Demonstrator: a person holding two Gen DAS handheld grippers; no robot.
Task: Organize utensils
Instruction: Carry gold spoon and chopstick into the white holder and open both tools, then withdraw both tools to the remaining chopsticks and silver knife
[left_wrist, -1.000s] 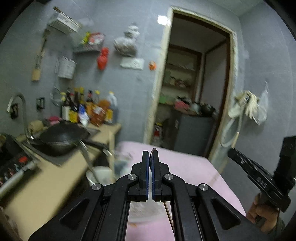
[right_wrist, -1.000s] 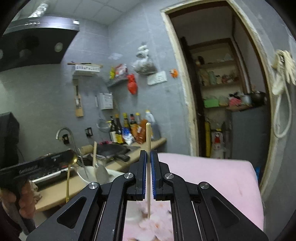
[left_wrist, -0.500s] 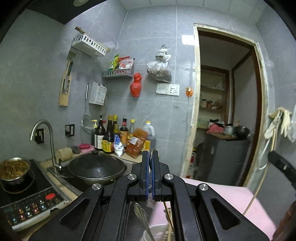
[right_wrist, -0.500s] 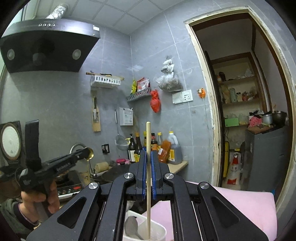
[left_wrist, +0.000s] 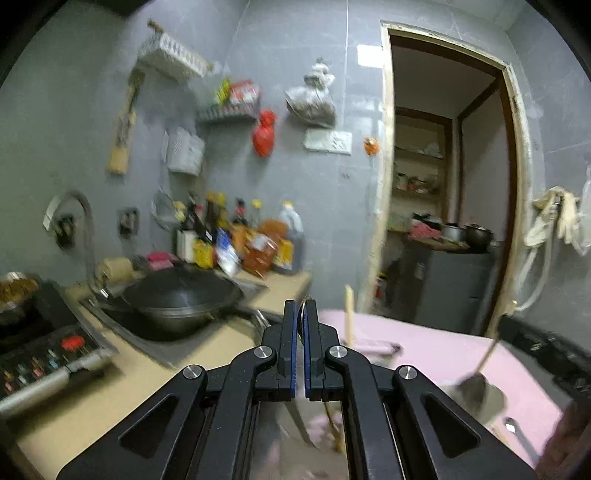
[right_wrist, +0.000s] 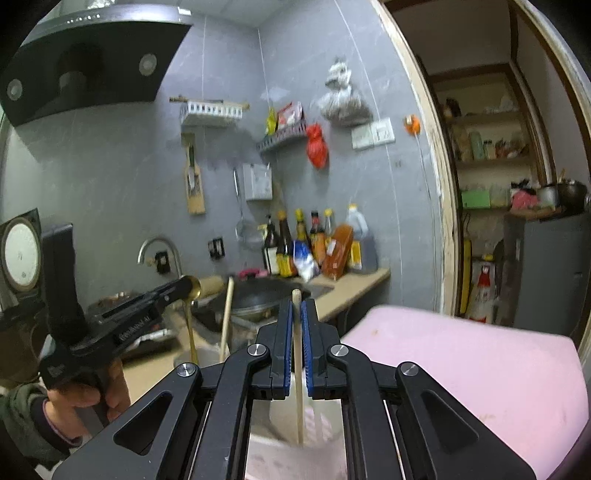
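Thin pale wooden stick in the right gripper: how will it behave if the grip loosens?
The thin pale wooden stick looks straight, so probably stiff. It seems light and smooth, and the right gripper pinches it near the top, so it may slide down or pivot.

Your right gripper matt black plastic, pale bare-wood chopstick (smooth), glossy brass-toned metal spoon, soft pink cloth
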